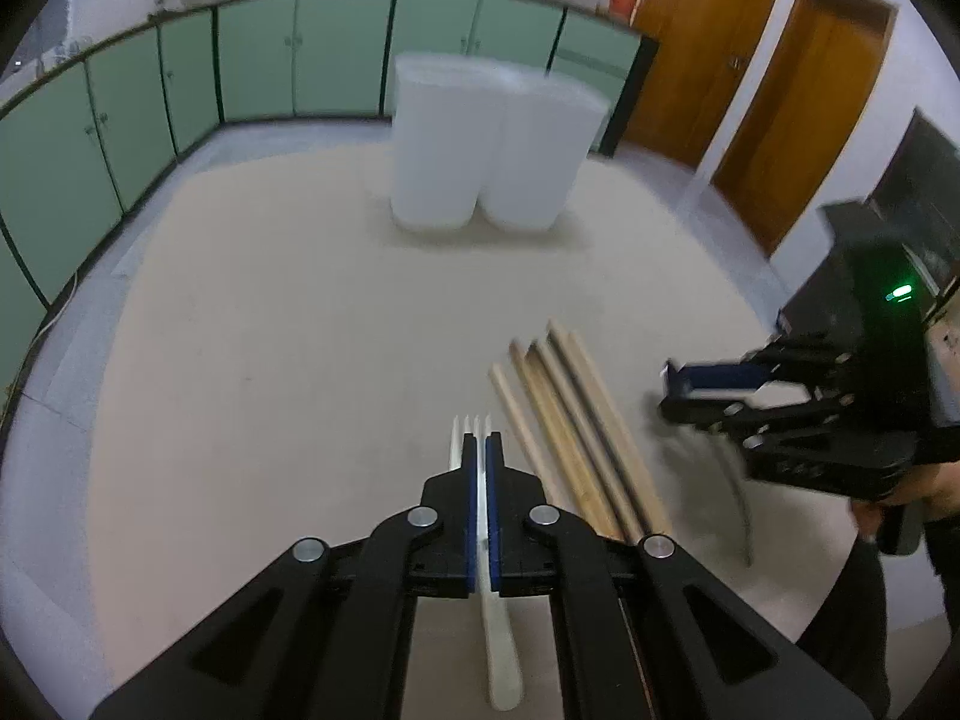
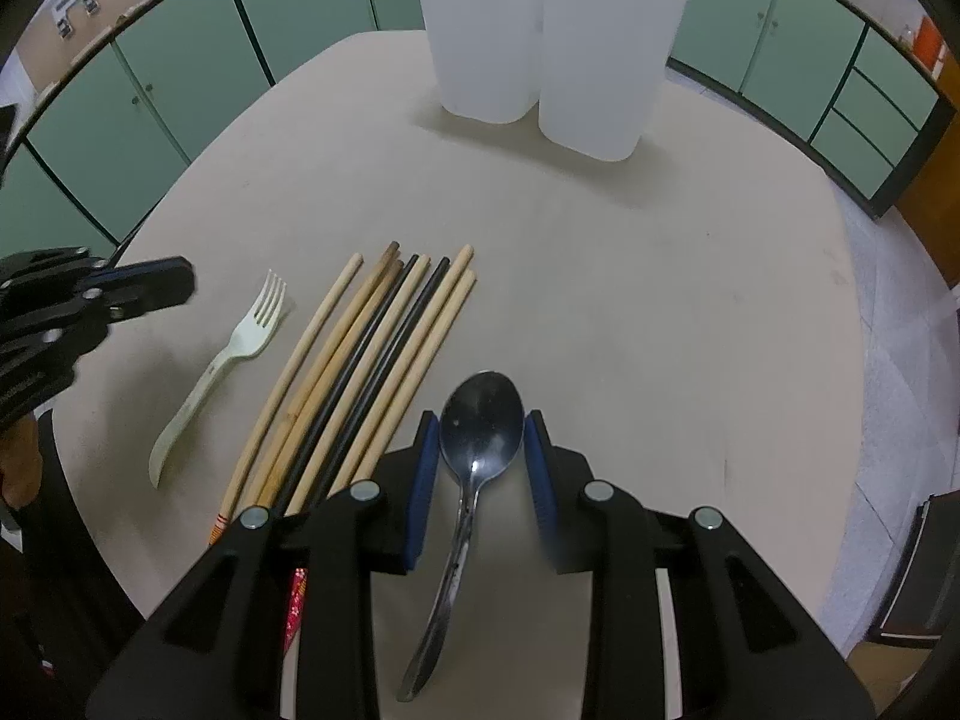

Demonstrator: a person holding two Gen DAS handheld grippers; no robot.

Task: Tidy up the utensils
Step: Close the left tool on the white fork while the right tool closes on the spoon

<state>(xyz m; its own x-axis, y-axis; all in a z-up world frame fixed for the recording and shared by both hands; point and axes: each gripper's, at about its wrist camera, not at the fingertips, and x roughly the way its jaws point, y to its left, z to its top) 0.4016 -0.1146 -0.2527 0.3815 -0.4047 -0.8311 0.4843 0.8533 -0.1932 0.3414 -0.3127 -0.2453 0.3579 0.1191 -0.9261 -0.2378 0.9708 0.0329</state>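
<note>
A white plastic fork (image 2: 240, 354) lies on the beige table (image 2: 660, 300), left of a bundle of chopsticks (image 2: 372, 360). In the left wrist view the fork (image 1: 480, 480) runs between the nearly closed fingers of my left gripper (image 1: 481, 444), which hovers above it; the right wrist view shows that gripper (image 2: 174, 285) shut and clear of the fork. A metal spoon (image 2: 480, 420) lies on the table between the open fingers of my right gripper (image 2: 480, 426). The right gripper also shows in the left wrist view (image 1: 672, 390). Two white containers (image 2: 552, 48) stand side by side at the far end.
Green cabinets (image 1: 180, 90) run along the wall beyond the table. Wooden doors (image 1: 750, 90) stand at the right. The chopsticks (image 1: 570, 438) lie between the two grippers. The table edge (image 2: 90, 468) is close on the left.
</note>
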